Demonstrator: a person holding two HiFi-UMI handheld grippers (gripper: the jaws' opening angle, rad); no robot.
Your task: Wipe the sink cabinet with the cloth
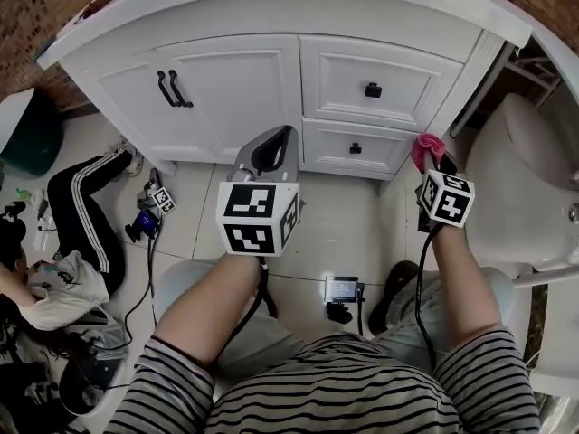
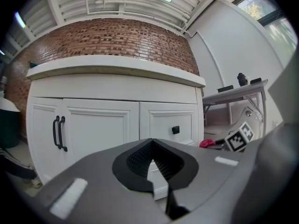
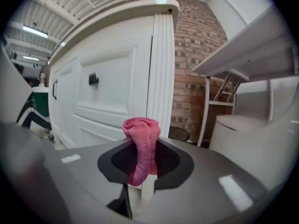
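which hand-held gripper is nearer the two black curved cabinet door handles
Left. The left hand-held gripper is below and right of the black curved handles; the right hand-held gripper, pinching a pink cloth, is past the drawers.

You reach forward with both arms, your left gripper (image 1: 286,134) with jaws closed on nothing, your right gripper (image 1: 436,163) pinching a pink cloth (image 1: 425,145).

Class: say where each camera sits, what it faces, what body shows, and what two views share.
Head view: on the head, looking down at sink cabinet; forearms, both grippers.
Left gripper view: on left gripper, facing cabinet doors; shut jaws.
Right gripper view: on right gripper, facing cabinet corner; jaws clamp cloth.
All share: cabinet, cloth.
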